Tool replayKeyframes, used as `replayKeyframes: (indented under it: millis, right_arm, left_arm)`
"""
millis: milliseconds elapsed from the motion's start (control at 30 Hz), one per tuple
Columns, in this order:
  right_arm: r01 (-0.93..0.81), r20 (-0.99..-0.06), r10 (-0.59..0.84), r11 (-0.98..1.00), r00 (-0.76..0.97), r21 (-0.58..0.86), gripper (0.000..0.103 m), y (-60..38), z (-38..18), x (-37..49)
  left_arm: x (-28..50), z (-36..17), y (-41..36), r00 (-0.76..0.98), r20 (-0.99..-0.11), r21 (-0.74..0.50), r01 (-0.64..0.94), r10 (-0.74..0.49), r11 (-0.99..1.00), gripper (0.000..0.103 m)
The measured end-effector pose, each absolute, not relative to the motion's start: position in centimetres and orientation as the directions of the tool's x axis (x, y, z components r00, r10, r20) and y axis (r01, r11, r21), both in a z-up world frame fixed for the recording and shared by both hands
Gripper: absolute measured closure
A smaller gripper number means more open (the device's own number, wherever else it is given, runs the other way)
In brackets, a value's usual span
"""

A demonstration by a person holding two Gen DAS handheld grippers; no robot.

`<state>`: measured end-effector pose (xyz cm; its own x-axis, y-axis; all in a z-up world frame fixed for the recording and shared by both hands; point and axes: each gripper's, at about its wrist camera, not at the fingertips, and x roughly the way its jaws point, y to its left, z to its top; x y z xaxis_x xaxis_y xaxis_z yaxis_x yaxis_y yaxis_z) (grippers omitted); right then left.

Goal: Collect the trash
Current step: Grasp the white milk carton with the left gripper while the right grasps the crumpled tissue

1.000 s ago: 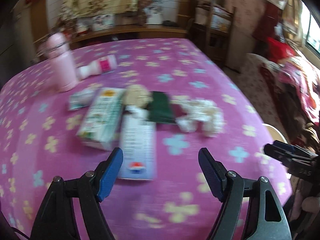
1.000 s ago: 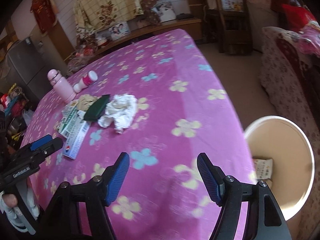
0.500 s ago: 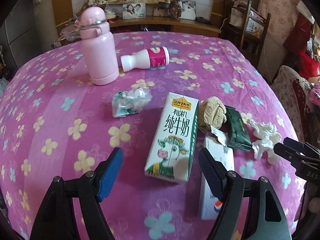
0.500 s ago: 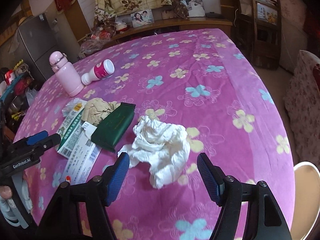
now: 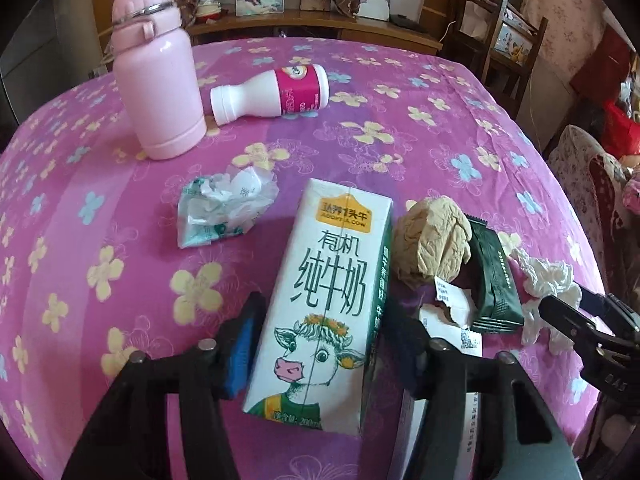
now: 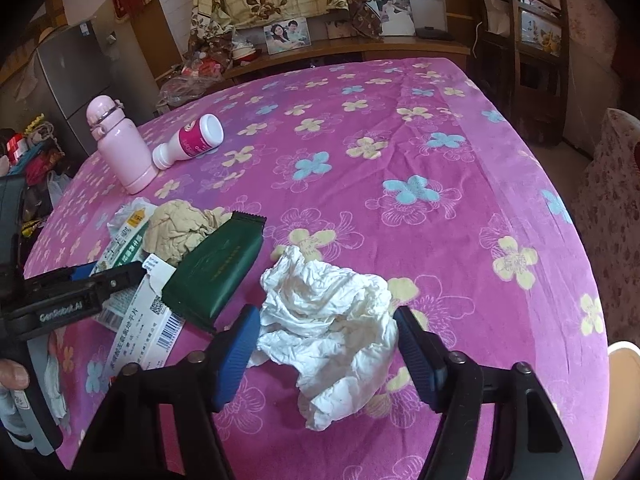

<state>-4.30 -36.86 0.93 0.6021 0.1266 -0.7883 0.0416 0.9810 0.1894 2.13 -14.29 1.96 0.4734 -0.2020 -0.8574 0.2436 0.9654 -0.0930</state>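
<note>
While the milk carton (image 5: 328,300) lies flat on the pink flowered tablecloth (image 5: 420,128), I see its long axis running straight away from my left gripper (image 5: 326,352), gold-labelled end far, cow end near. The jaws sit about half open and are closing, one on each long side of the carton; I cannot tell whether the pads press it yet. Just right of that gripper lie a tan paper wad (image 5: 434,240) and a dark green wrapper (image 5: 494,280), the wrapper also pointing away. My right gripper (image 6: 326,348) is likewise about half open and closing, with the crumpled white tissue (image 6: 328,336) between its blue pads, which sit right at its edges. Farther ahead and left stand a pink flask (image 6: 120,148) and a toppled white bottle (image 6: 190,142).
</note>
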Motion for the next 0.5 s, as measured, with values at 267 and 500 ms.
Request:
replayKeyframes:
  millis: [267,500]
  right_arm:
    - [0.002,-0.764,0.167,0.977,0.623,0.215,0.075,-37.3,2.6,-7.7]
    - [-0.02,-0.723,0.173,0.977,0.669,0.214,0.079,-37.5,5.4,-12.3]
  left_arm:
    - [-1.4,4.7,-13.0,0.527,-0.821,-0.096,0.254,-0.221,0.962,0.044]
    - [-5.2,7.1,-13.7,0.547,-0.791,-0.125,0.295,-0.274,0.947,0.044]
